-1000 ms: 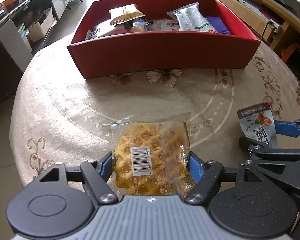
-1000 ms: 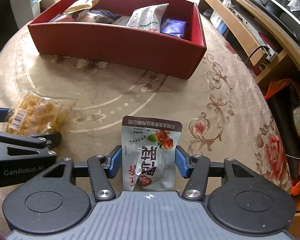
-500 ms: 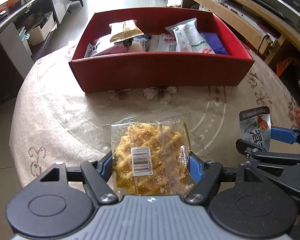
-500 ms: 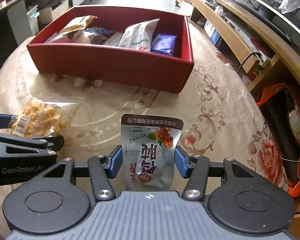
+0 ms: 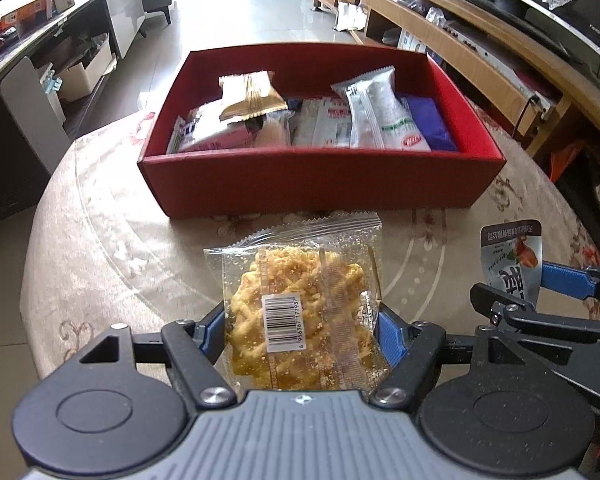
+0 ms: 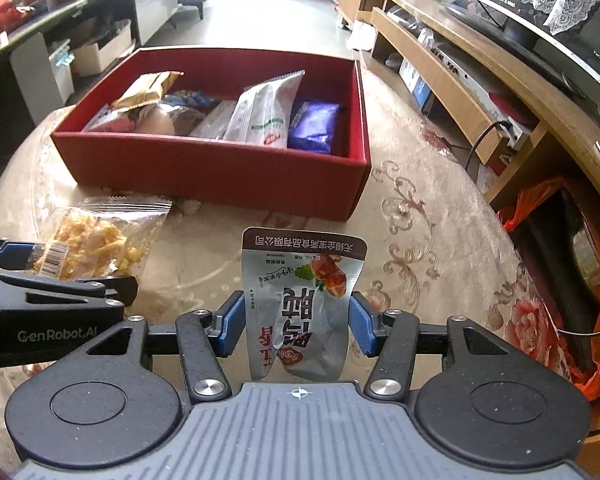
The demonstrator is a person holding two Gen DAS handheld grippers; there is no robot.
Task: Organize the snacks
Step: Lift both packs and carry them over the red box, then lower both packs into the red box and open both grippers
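My left gripper is shut on a clear packet of yellow fried snack with a barcode label, held above the table. My right gripper is shut on a silver pouch with red fruit print, also held up. Each shows in the other view: the pouch at the right, the yellow packet at the left. Ahead stands a red box holding several snack packets, among them a gold one, a silver one and a purple one.
The box sits on a round table with a floral cloth. A wooden TV bench runs along the right. An orange bag lies by the table's right edge. Cabinets and cartons stand at the left.
Both grippers have risen with their packets, so the view looks down into the red box more steeply. Both grips are unchanged.
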